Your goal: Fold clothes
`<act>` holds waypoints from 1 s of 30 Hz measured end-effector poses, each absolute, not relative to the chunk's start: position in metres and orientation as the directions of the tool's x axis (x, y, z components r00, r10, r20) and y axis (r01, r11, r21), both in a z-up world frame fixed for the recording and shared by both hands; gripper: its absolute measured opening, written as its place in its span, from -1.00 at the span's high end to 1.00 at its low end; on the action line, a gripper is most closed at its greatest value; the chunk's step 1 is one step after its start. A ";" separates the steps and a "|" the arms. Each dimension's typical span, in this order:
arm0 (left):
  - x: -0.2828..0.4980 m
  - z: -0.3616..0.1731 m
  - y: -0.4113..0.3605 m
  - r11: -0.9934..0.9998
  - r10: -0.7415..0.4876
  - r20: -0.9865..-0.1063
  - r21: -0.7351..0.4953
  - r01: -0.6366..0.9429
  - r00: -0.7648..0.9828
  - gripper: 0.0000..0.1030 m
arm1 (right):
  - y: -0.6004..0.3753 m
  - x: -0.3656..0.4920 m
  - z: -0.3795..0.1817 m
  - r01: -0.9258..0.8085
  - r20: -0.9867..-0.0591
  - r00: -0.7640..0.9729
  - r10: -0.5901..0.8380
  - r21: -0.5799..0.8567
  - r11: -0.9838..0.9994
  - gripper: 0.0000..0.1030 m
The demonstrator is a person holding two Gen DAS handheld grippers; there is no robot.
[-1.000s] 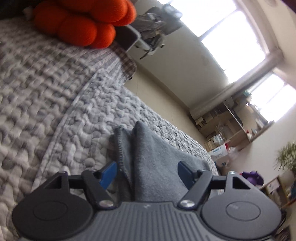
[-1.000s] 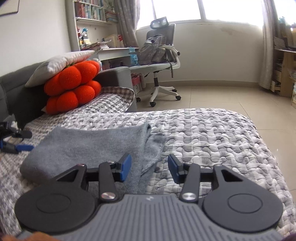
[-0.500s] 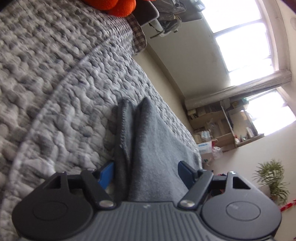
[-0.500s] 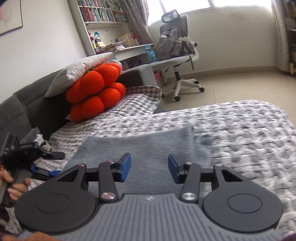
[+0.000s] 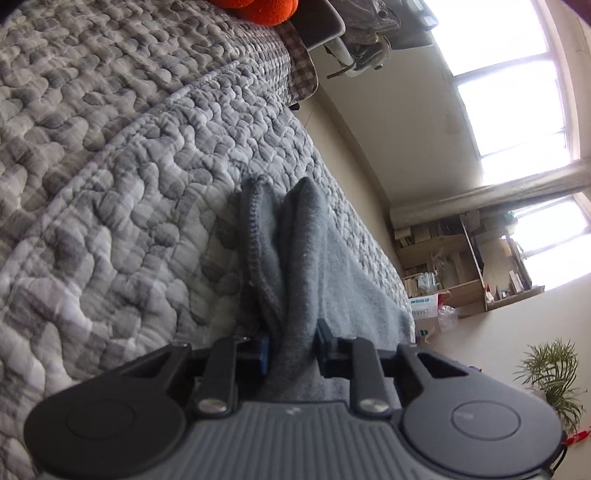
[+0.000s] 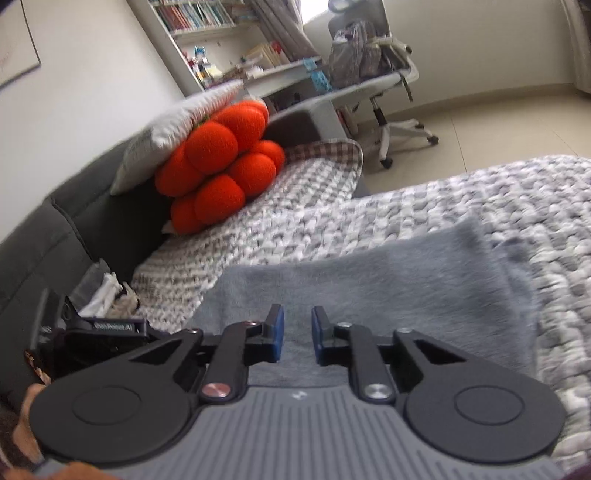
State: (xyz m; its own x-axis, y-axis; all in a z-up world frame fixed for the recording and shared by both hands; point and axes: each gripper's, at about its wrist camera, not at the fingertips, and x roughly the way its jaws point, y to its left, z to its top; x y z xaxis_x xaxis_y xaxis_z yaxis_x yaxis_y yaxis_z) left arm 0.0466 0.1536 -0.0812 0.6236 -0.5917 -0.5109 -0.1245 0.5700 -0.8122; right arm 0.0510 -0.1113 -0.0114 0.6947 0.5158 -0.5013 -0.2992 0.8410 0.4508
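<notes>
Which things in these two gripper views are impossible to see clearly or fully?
- Left wrist view: the near part of the grey garment is hidden behind the left gripper, whose jaws are closing on a fold.
- Right wrist view: the garment's near edge is covered by the right gripper; whether cloth sits between its closing jaws is unclear.
- Bookshelf titles: too small and blurred.

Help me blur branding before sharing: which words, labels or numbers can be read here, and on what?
"GenRobot.AI": white print, slightly blurred, on the left hand-held gripper, whose jaws are closing on the gray cloth.
Cardboard box: blue print, too small to read.
Book spines on the shelf: too blurred to read.
</notes>
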 end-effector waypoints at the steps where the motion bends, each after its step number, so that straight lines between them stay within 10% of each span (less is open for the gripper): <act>1: 0.046 -0.079 0.152 0.557 -0.595 -0.500 -0.821 -0.125 0.630 0.59 | -0.107 0.053 -0.012 -0.291 -0.521 0.686 0.508 0.444 0.848 0.69; 13: 0.046 -0.032 0.115 0.526 -0.595 -0.391 -0.850 -0.027 0.702 0.71 | -0.096 0.077 -0.040 -0.184 -0.644 0.577 0.502 0.497 0.848 0.97; 20: 0.041 -0.025 0.102 0.511 -0.631 -0.342 -0.859 0.040 0.697 0.73 | -0.140 0.074 -0.031 -0.106 -0.527 0.601 0.600 0.692 0.714 0.13; 30: 0.053 -0.032 0.041 0.502 -0.700 -0.335 -0.859 0.101 0.630 0.72 | -0.216 0.068 -0.045 0.090 -0.374 0.651 0.661 0.902 0.422 0.10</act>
State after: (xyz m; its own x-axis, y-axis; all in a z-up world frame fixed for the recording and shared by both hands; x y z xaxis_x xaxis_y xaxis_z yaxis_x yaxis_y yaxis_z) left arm 0.0535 0.0410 -0.0325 0.6305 -0.7001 -0.3352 0.1006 0.5019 -0.8591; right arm 0.0679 -0.2160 -0.0454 0.6509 0.6609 -0.3736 0.0897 0.4217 0.9023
